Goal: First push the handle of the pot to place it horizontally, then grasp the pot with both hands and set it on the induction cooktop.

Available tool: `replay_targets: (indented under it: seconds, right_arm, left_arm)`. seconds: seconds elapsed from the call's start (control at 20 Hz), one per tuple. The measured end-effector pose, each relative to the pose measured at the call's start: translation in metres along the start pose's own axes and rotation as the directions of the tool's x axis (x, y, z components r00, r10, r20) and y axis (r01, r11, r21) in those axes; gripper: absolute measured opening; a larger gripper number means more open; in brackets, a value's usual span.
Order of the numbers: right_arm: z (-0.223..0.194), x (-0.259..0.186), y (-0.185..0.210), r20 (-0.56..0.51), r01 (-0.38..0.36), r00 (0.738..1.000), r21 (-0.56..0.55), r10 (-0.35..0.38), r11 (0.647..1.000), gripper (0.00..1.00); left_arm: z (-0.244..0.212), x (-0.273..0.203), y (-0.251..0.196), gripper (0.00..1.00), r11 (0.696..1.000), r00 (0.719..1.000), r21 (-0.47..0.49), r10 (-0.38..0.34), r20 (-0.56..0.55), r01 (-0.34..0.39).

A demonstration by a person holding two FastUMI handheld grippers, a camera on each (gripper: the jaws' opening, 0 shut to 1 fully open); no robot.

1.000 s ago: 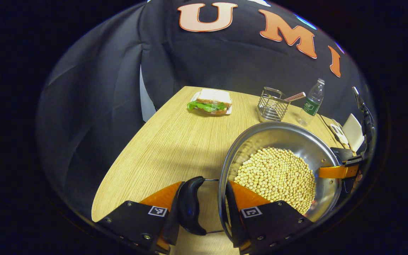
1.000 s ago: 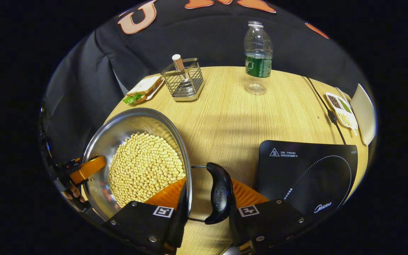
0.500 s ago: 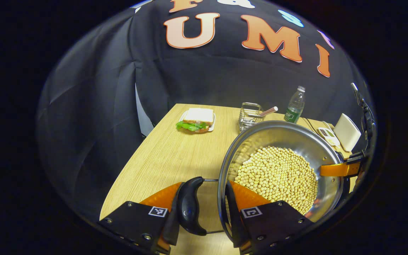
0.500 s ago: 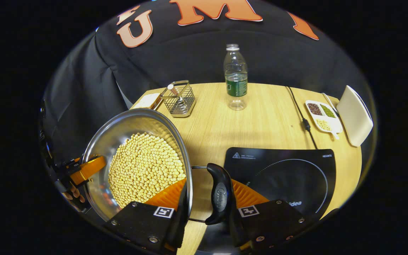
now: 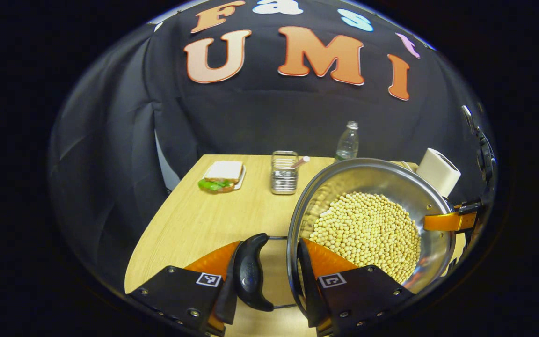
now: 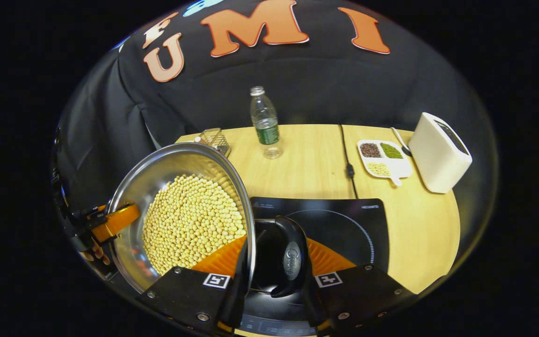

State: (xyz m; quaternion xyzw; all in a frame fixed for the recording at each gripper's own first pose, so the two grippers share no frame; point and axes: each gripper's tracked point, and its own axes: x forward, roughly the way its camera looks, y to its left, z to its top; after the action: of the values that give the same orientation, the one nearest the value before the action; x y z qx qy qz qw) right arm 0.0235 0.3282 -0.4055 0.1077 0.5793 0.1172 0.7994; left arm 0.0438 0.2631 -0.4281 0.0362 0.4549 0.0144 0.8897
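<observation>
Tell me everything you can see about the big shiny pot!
The pot is round, silver metal, with pale yellow beans heaped inside. It has a black side handle at each end. The right gripper and left gripper each clamp its rim and a handle. It sits tilted in both views, beside the black cooktop.

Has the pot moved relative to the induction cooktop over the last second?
Yes. In the right gripper view the pot, carried by both tongs, has shifted toward the induction cooktop; its handle now sits over the black glass instead of bare table.
</observation>
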Motion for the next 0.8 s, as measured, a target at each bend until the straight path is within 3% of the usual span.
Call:
replay_targets:
  seconds: [0.8]
  right_arm:
    - [0.004,-0.035,-0.025,0.01,0.101,0.995,0.096,-0.103,0.99,0.51]
  left_arm:
    - [0.009,0.018,-0.008,0.6,0.989,0.993,0.092,-0.12,-0.005,0.12]
